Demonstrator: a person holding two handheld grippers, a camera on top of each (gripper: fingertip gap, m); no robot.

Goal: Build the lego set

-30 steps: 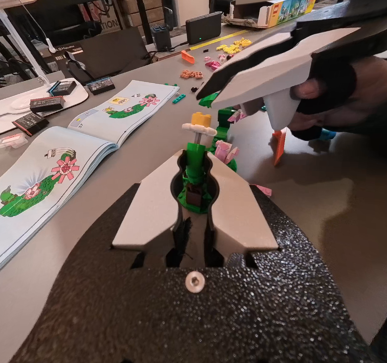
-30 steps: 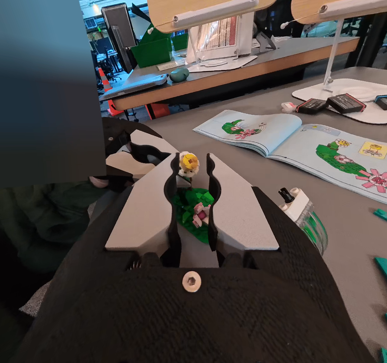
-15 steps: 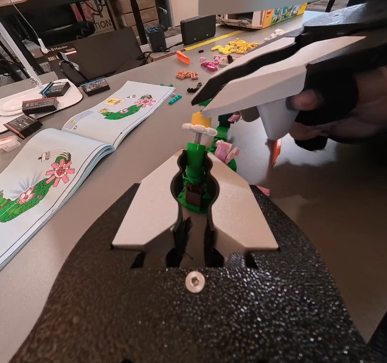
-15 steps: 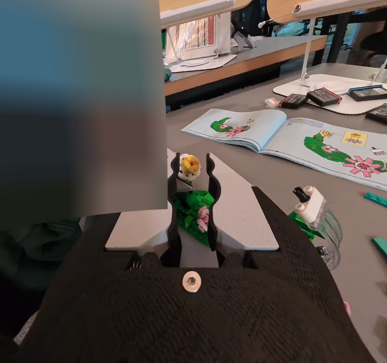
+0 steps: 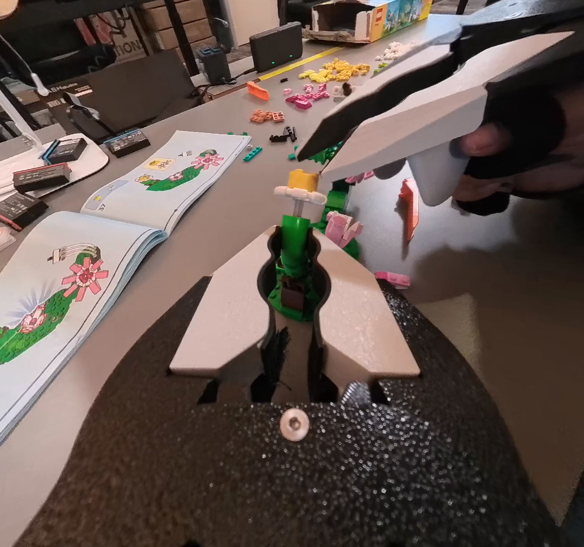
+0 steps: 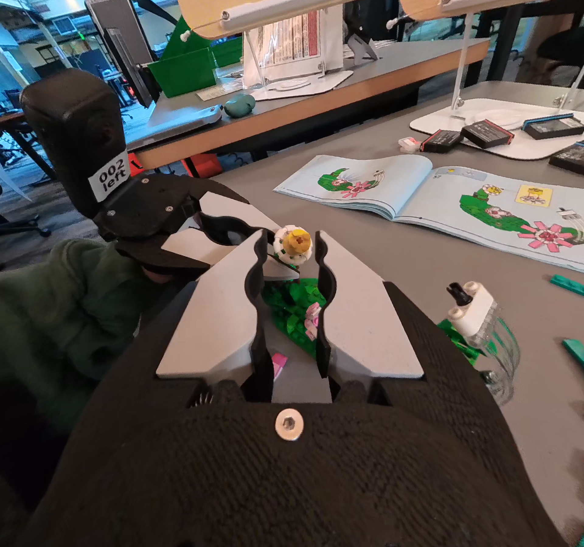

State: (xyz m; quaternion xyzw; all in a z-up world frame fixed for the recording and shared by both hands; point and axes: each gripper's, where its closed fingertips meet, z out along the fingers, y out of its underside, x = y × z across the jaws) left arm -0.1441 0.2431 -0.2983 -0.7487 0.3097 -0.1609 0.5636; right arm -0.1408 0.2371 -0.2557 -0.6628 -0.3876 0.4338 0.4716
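A green lego base (image 5: 290, 309) stands on the grey table with a pink bloom (image 5: 341, 228) and a tall flower on it. The flower has a green stem (image 5: 294, 235), white petals and a yellow centre (image 5: 301, 179). My left gripper (image 5: 294, 241) is shut on the green stem and holds it upright. My right gripper (image 5: 311, 165) comes in from the right, its tips just above the yellow centre. In the right wrist view the flower head (image 6: 294, 244) sits between the tips of the right gripper (image 6: 289, 239), which is open with a gap on each side.
An open instruction booklet (image 5: 126, 203) lies to the left. Loose yellow (image 5: 338, 70), pink (image 5: 306, 99) and orange (image 5: 267, 116) pieces lie at the back, by the set's box (image 5: 379, 17). An orange separator tool (image 5: 409, 212) and a white-and-clear sub-build (image 6: 474, 320) are nearby.
The right gripper has come down slightly towards the flower head and stays open. The left gripper keeps its hold on the stem and has hardly moved.
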